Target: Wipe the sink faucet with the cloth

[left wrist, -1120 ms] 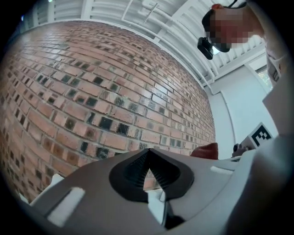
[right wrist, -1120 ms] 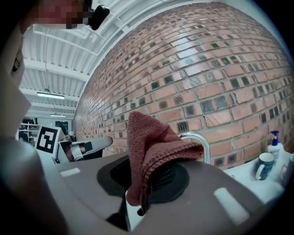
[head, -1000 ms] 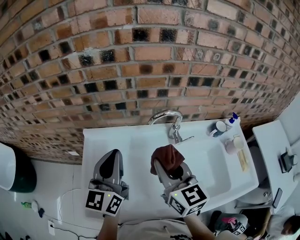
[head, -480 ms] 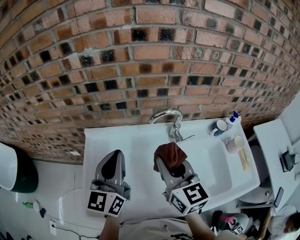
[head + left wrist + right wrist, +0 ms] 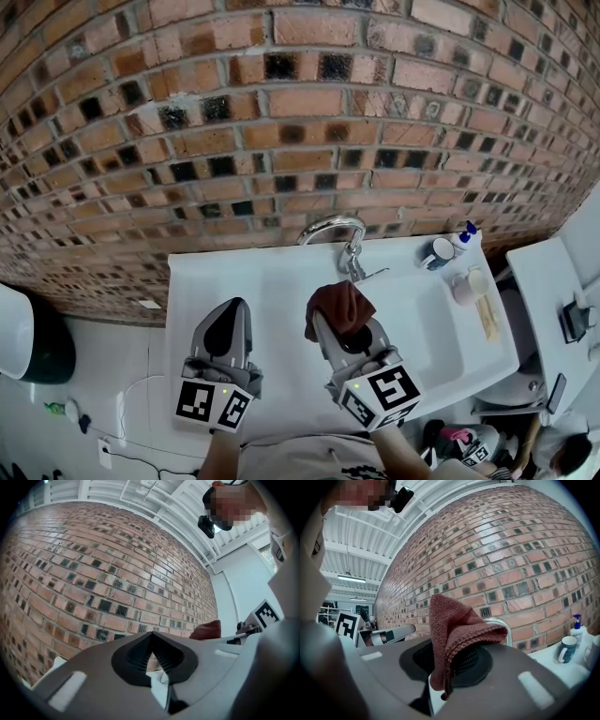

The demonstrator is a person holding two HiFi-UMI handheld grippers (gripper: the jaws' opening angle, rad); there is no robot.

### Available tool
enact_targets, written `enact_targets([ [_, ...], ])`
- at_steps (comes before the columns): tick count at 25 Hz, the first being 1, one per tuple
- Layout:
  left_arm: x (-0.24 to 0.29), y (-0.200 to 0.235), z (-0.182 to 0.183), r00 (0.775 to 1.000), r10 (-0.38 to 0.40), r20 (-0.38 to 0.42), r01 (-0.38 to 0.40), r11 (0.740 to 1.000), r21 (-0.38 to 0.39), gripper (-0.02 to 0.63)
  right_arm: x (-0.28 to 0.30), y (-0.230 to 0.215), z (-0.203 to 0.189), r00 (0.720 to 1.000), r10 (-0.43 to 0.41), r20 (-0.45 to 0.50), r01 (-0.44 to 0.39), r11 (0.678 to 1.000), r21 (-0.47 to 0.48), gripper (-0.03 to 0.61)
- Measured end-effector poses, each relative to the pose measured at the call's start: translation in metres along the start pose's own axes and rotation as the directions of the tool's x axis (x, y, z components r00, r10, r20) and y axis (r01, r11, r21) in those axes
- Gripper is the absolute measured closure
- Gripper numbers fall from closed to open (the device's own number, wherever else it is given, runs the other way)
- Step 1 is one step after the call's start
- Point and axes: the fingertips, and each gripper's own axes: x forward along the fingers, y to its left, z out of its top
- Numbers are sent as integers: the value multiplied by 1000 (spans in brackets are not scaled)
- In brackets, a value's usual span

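A chrome faucet (image 5: 337,240) arches over the back rim of the white sink (image 5: 431,323), under the brick wall. My right gripper (image 5: 336,321) is shut on a rust-brown cloth (image 5: 339,307), held just in front of the faucet and a little below it. In the right gripper view the cloth (image 5: 452,634) stands bunched up out of the jaws and hides most of the faucet (image 5: 502,626). My left gripper (image 5: 225,330) hovers over the white counter to the left, jaws closed with nothing in them; in the left gripper view the cloth (image 5: 206,631) shows at the right.
At the sink's back right corner stand a mug (image 5: 437,255) and a blue-capped pump bottle (image 5: 462,240). A pinkish cup (image 5: 462,292) and a pale stick-like item (image 5: 487,321) lie along the right rim. A white table (image 5: 544,291) is further right.
The right gripper with the cloth has shifted slightly up and toward the faucet. The left gripper has barely moved.
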Motion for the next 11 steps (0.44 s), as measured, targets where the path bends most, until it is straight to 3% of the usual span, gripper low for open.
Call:
enact_targets([
  [11,2,7,-4,1000,9,-8,-9,1000,-10,607,6,1,-5,1000,5,-21,-5,1000,-15,529],
])
